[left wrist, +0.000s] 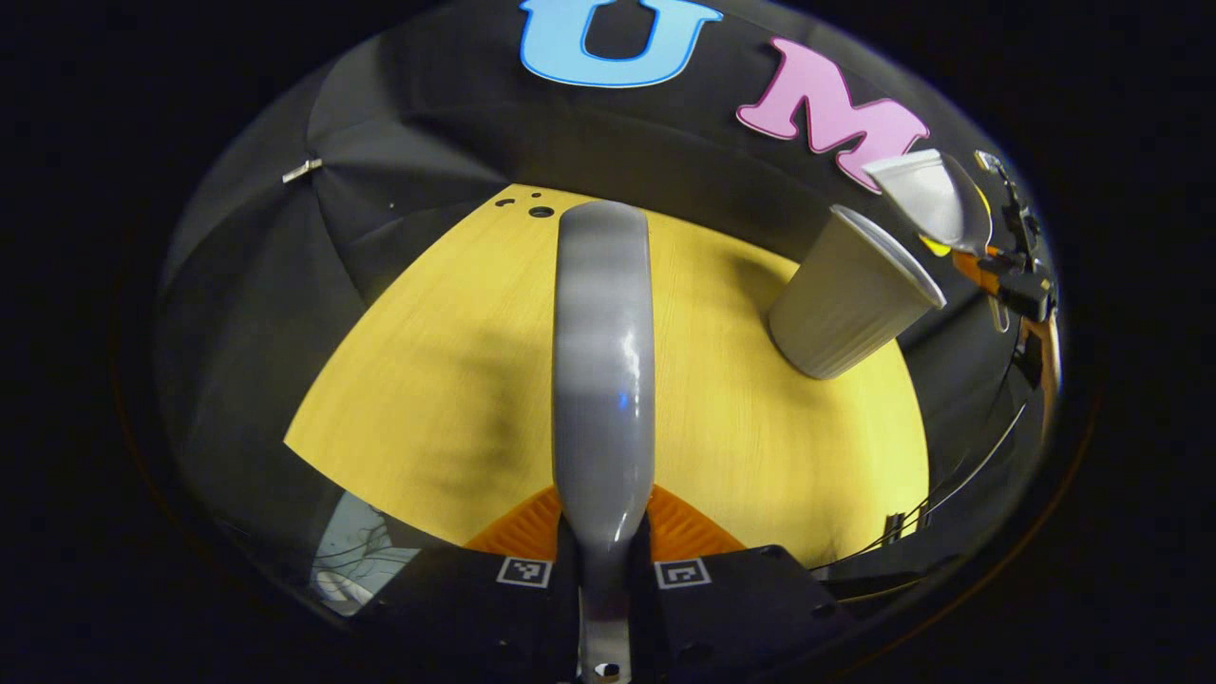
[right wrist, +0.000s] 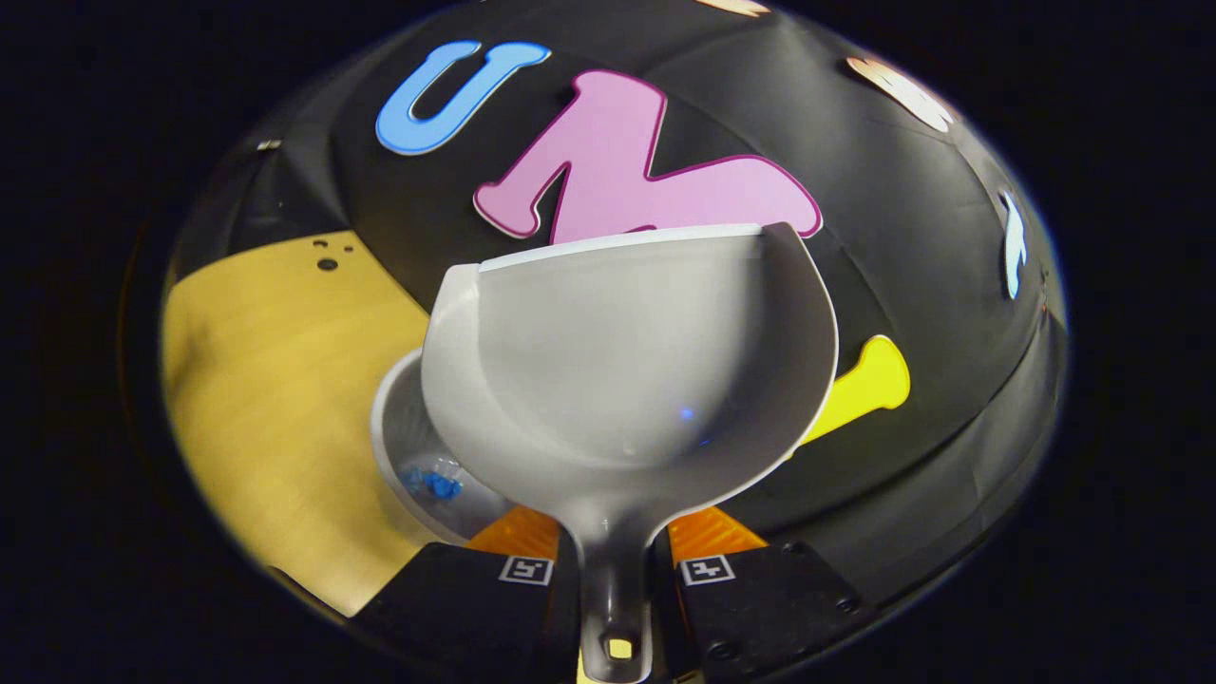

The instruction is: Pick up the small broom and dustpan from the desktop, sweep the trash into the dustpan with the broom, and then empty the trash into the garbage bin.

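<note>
Across the left gripper view a yellow wood-grain bench (left wrist: 427, 380) spreads under black cloth walls, with a few small dark holes (left wrist: 540, 211) near its far edge and soft shadows over the grain. At far right on the bench stands a pale ribbed bin (left wrist: 848, 296), open-mouthed. Above its rim, seen small, hangs the dustpan (left wrist: 926, 195), tipped over the bin, with the right tongs behind it at the right edge. Near and centre, the left tongs (left wrist: 604, 541) are closed on the broom (left wrist: 604, 361): a smooth, glossy grey piece rising between both fingers, which press its narrow neck from either side; its bristles cannot be seen. In the right gripper view the right tongs (right wrist: 615, 560) clamp the dustpan's (right wrist: 636, 351) thin handle, both fingers against it. The pan is pale grey, deep and rounded, with a straight lighter lip at its far edge, and its scoop looks bare. Just below and left of it sits the bin (right wrist: 394, 427), with small blue scraps (right wrist: 432, 483) lying inside.
</note>
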{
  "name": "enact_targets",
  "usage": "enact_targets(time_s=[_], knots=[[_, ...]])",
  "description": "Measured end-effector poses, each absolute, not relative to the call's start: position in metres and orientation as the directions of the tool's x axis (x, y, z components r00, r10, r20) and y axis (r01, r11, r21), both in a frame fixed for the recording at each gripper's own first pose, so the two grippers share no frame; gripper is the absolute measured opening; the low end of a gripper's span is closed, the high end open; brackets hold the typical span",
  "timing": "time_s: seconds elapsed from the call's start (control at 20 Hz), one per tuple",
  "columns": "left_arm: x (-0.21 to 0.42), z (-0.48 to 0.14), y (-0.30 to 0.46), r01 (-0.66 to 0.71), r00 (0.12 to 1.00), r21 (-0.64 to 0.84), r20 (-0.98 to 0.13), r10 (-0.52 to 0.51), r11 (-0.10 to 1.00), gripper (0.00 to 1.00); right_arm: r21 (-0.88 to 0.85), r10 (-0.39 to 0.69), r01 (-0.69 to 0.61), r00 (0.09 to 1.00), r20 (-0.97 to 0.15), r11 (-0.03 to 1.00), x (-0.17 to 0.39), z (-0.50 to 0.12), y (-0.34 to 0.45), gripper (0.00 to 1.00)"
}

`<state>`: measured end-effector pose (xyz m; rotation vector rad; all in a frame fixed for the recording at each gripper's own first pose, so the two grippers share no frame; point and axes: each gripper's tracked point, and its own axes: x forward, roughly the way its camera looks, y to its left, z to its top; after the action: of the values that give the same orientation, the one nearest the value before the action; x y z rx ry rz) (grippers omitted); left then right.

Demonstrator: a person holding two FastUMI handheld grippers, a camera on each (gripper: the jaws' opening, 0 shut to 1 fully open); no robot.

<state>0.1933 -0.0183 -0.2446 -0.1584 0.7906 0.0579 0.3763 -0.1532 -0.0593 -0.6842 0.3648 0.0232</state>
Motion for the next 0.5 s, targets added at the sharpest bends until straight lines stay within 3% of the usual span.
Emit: enact_targets(time_s=[0.5], knots=[[0.224,-0.245,0.002,0.001,0.720,-0.045,-0.693,-0.032,0.999,0.25,-0.280,0.141,-0.284,0.888,-0.437,0.917,0.283,-0.044,-0.030,0.34]])
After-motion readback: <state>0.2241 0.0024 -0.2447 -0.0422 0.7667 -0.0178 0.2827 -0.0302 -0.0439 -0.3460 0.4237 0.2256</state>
